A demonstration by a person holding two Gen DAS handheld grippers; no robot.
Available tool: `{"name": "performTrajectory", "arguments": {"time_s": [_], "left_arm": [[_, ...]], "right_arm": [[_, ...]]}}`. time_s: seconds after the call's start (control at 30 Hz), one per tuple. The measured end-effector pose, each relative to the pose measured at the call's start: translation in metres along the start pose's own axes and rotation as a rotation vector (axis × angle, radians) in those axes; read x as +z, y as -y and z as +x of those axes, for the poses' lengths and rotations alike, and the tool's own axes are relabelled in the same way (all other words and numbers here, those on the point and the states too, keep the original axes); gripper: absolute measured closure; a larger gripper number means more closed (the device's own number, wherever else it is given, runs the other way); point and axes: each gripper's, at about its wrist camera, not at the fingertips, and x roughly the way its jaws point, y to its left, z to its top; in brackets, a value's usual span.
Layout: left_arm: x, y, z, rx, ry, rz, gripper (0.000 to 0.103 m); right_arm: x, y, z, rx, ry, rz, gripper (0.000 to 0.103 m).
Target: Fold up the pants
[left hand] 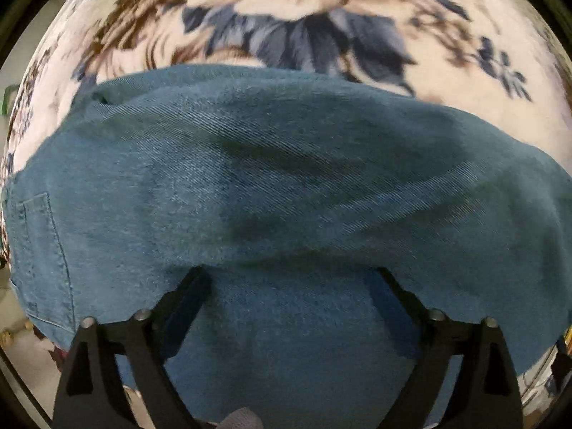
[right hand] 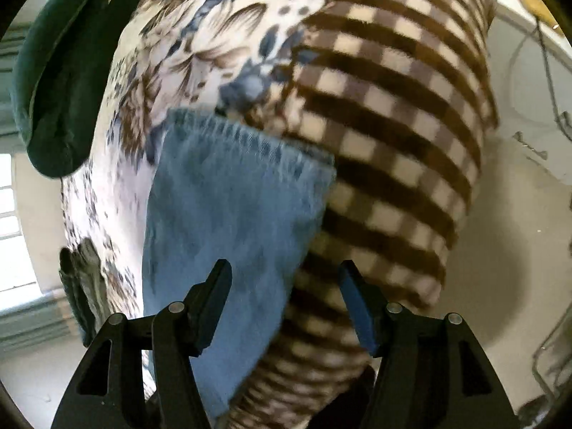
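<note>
Lying flat on a floral blanket (left hand: 447, 46), the blue pants (left hand: 286, 178) fill the left view beneath the wide-spread, empty left gripper (left hand: 289, 271). The right gripper (right hand: 286, 268) hangs parted above a hemmed leg, apparently gripping nothing.

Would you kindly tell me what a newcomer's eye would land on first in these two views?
The blue jeans fill the left wrist view, spread on a floral blanket, with the open left claw over the denim. In the right wrist view, a paler hemmed leg lies beside the blanket's brown checks, ahead of the open right claw.
</note>
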Motion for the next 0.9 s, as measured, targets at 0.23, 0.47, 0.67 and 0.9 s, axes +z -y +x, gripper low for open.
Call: {"name": "performTrajectory", "arguments": {"time_s": [0.23,0.47,0.67,0.9], "left_arm": [[0.017,-0.012,0.017,-0.057,-0.060,-0.002,0.000],[0.010,-0.007,0.018,-0.047,-0.006,-0.016,0.000],[-0.010,-0.001,0.012,-0.050,0.051,-0.027,0.000],[-0.032,-0.005,-0.039,-0.080,0.104,-0.044,0.000]], "right_arm": [[0.003,0.008,0.015,0.278,0.135,0.070,0.037],[0.011,0.009,0.049,0.458,0.118,0.120,0.037],[0.017,-0.016,0.046,0.430,0.135,0.078,0.094],[-0.021,-0.075,-0.014,0.427,0.198,-0.037,0.096]]}}
